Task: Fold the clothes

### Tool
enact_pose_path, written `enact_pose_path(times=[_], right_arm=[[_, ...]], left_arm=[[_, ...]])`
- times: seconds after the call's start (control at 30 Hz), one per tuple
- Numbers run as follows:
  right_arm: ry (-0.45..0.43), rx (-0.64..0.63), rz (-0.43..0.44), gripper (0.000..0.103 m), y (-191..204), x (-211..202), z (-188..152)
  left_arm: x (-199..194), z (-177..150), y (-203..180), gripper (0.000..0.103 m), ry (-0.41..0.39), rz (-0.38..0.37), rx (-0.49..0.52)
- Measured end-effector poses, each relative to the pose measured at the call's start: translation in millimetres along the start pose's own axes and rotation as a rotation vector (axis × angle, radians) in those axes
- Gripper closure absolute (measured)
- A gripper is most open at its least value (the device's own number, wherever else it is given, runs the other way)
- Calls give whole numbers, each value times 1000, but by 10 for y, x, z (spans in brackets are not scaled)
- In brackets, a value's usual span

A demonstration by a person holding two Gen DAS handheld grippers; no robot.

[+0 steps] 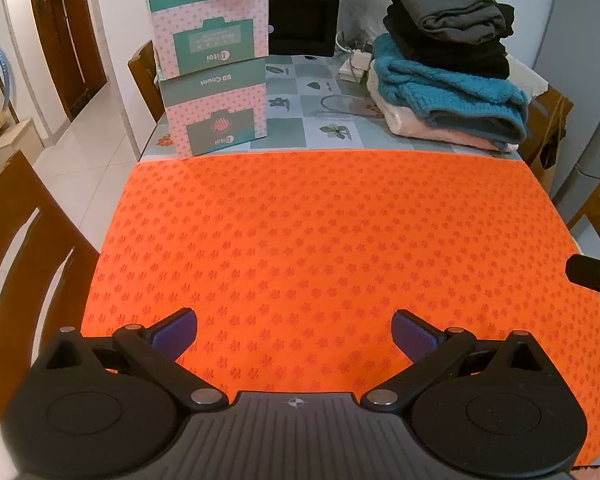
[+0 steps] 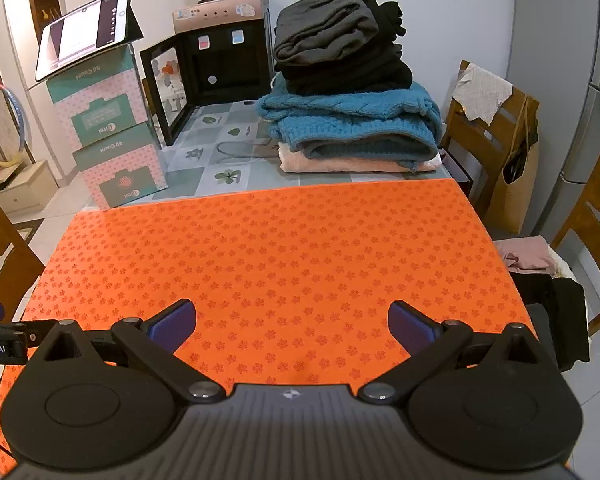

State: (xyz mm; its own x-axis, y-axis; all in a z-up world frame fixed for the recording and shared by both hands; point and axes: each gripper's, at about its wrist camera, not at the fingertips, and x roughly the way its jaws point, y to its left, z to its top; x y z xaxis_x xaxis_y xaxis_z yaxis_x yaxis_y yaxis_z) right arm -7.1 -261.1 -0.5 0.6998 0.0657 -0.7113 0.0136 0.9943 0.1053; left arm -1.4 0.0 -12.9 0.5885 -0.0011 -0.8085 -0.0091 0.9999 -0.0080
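Two tools, both with jaws spread wide and holding nothing: left tool and right tool hover low centre of their frames over the orange mat, which is bare.

Clothes sit in two places. Folded stack at upper centre-right of the right view, on the tabletop past the mat's far edge: pale pink piece at the bottom, teal cable-knit sweater on it, black and dark grey items on top. Unfolded pile at the right edge of the right view, pink over black, apparently on a chair seat off the mat's right side; the support is partly hidden.

Handling, as judgement: all soft, limp and light; knits are bulky and stretchy, they sag when lifted and will drag on the textured mat. Not fragile, not slippery. Likely next piece is the pink one on the chair pile. Pinch a bunched edge, collar or shoulder seam, one layer only, so the black garment under it doesn't come along. Spread flat on the mat using both tools at opposite corners.

Two stacked boxes at upper left, well clear.
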Motion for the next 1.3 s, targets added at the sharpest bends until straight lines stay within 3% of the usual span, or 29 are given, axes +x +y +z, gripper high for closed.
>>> enact_pose_path(times=[1.3], right_arm=[[22, 8, -10, 0, -12, 77, -5]], left_arm=[[68, 4, 48, 0, 28, 9, -2]])
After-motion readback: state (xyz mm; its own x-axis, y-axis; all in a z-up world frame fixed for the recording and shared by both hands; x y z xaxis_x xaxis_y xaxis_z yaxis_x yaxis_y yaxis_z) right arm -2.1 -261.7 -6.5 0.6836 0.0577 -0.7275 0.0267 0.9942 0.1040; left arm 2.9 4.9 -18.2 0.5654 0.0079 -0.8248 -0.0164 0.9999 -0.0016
